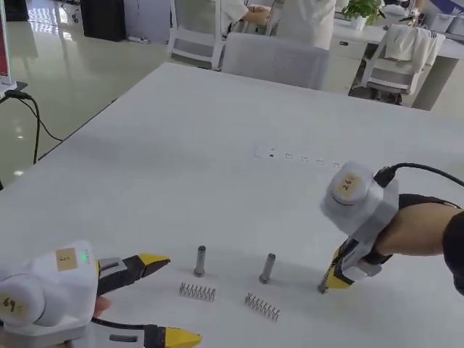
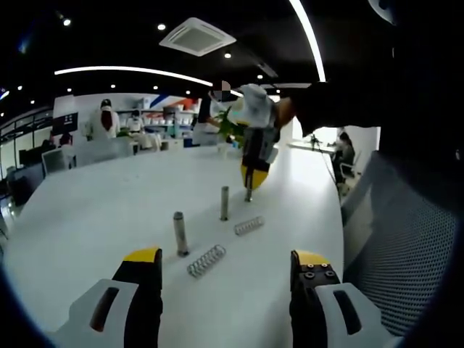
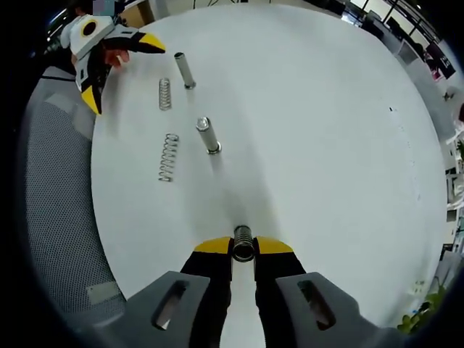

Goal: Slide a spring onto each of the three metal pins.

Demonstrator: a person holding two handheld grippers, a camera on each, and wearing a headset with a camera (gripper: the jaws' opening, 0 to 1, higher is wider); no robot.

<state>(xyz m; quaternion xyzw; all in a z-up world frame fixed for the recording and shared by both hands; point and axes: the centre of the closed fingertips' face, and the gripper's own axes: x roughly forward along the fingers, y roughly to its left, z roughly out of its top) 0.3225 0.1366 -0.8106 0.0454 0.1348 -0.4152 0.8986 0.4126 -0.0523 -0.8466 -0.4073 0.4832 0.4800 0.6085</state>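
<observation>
the white table [image 1: 217, 145] stretches bare from 9 to 3 o'clock beyond the parts. in the left gripper view its edge runs at 3 o'clock beside a mesh chair [image 2: 406, 239]. the right gripper [image 1: 335, 281] is clamped on what looks like a spring [image 3: 243, 243] over the third pin [image 2: 249, 194]. the left gripper [image 1: 168, 299] gapes wide, touching nothing. three pins, three springs: left pin [image 1: 200, 261] and middle pin [image 1: 268, 267] stand bare, left spring [image 1: 197, 291] and middle spring [image 1: 262, 307] lie at their 6 o'clock.
</observation>
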